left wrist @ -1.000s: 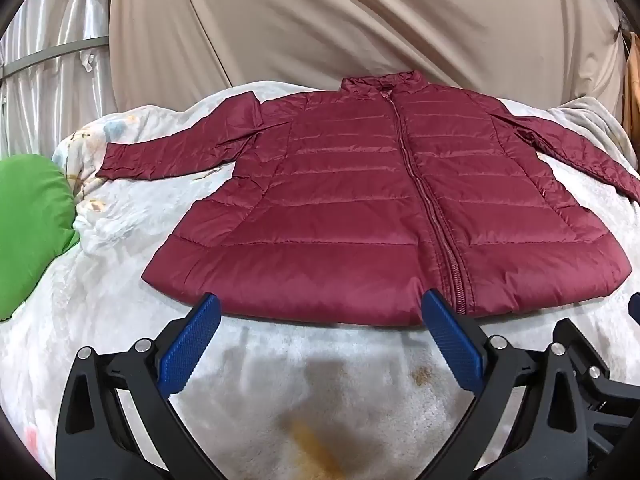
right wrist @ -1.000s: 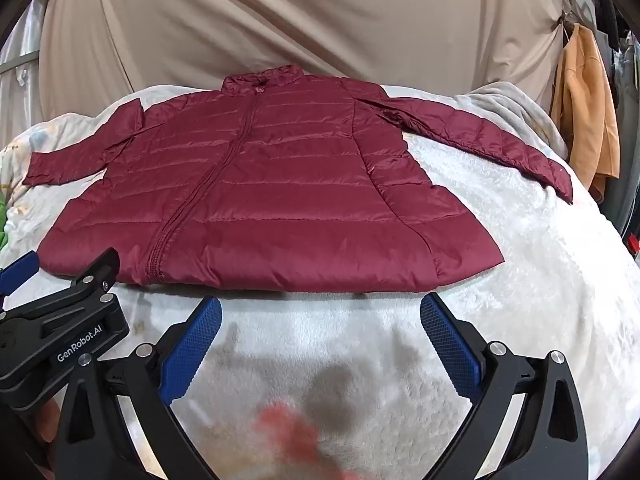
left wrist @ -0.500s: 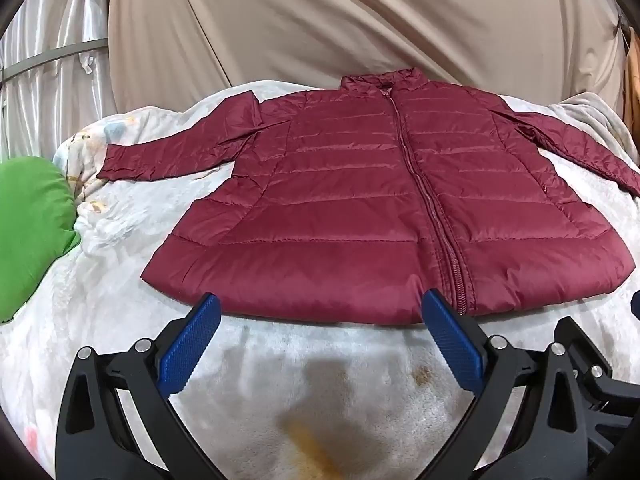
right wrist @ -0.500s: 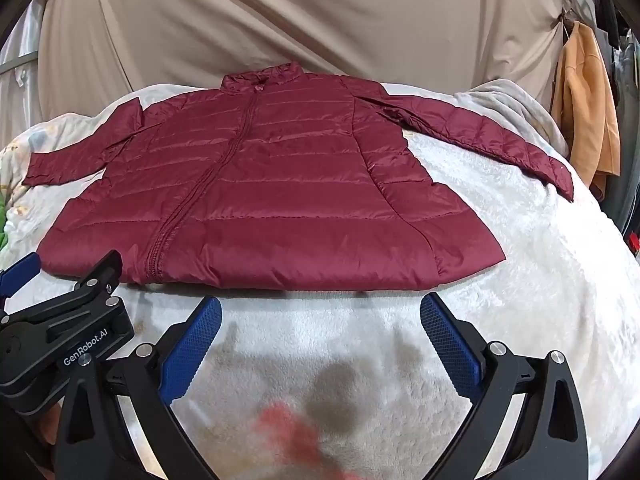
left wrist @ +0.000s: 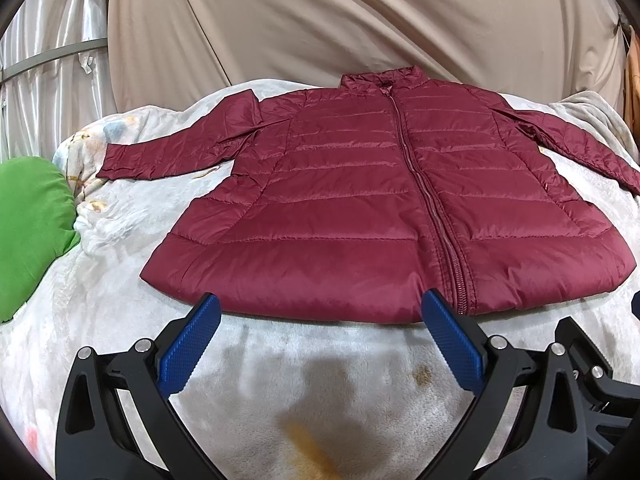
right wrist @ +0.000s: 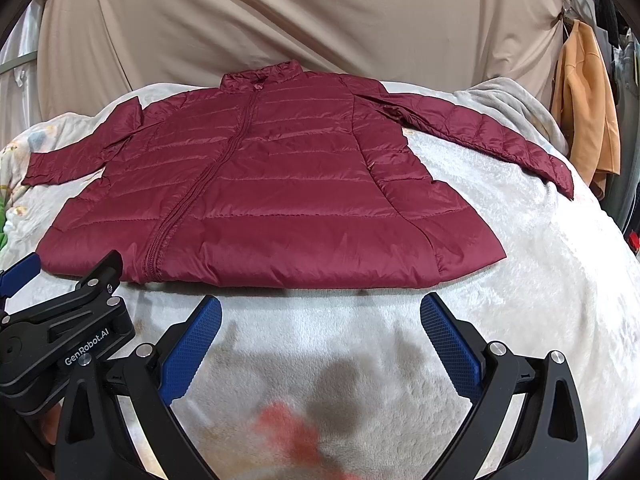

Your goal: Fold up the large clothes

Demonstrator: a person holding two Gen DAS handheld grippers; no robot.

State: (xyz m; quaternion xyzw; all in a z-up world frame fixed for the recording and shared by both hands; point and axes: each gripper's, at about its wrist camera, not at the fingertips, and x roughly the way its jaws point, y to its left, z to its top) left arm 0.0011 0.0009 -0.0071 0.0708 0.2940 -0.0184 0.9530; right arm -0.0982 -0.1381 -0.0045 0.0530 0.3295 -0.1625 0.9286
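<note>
The jacket is dark red and quilted. It lies flat on a white blanket, front side up, with the zipper closed from the collar down to the hem. The collar points away from the cameras and the hem is on the near side. Both sleeves are spread out to the sides: one sleeve goes toward the left and bends a little at the elbow, the other sleeve goes toward the right and reaches near the edge of the blanket.

The left gripper hangs just in front of the hem, above the blanket. Its jaws are wide apart and hold nothing. The tips of its blue pads are near the hem edge, but I cannot tell if they touch it. The right gripper is just beside it, also in front of the hem, with jaws wide apart and nothing between them.

The blanket has faded orange and red marks on the near part. At the left there is a green cushion. Behind the jacket a beige cloth hangs as a backdrop. At the right an orange garment hangs from a hook.
</note>
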